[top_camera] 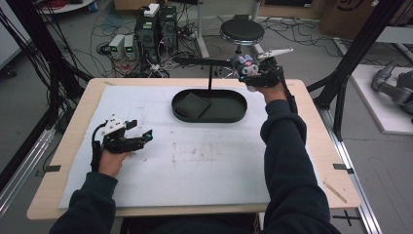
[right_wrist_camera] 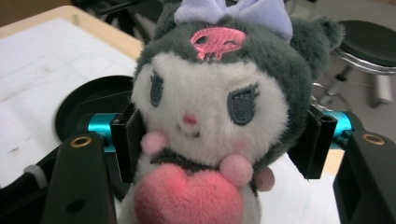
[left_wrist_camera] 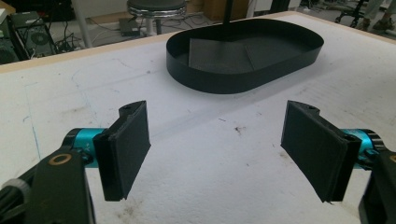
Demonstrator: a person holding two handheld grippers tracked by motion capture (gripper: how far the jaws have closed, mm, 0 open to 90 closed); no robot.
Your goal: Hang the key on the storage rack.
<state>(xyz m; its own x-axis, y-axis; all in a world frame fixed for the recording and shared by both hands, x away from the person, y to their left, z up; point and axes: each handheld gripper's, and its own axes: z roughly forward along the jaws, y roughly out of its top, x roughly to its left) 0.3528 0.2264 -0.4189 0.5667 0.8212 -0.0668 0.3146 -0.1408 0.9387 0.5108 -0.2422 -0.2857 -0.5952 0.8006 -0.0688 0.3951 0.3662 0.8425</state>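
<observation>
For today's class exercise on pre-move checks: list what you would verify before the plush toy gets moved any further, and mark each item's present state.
1. Right claw clamped on plush toy: ok, pads press both sides.
2. Toy lifted off the table: ok, held in the air.
3. Black oval tray has free space: ok, only a flat dark sheet inside.
4. Stand pole away from the toy: cannot tell.
5. Left claw out of the way: ok, open, over the white mat.

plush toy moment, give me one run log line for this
right gripper: shut on plush toy, held above far edge of black oval tray | left gripper: open, empty, low over white mat
</observation>
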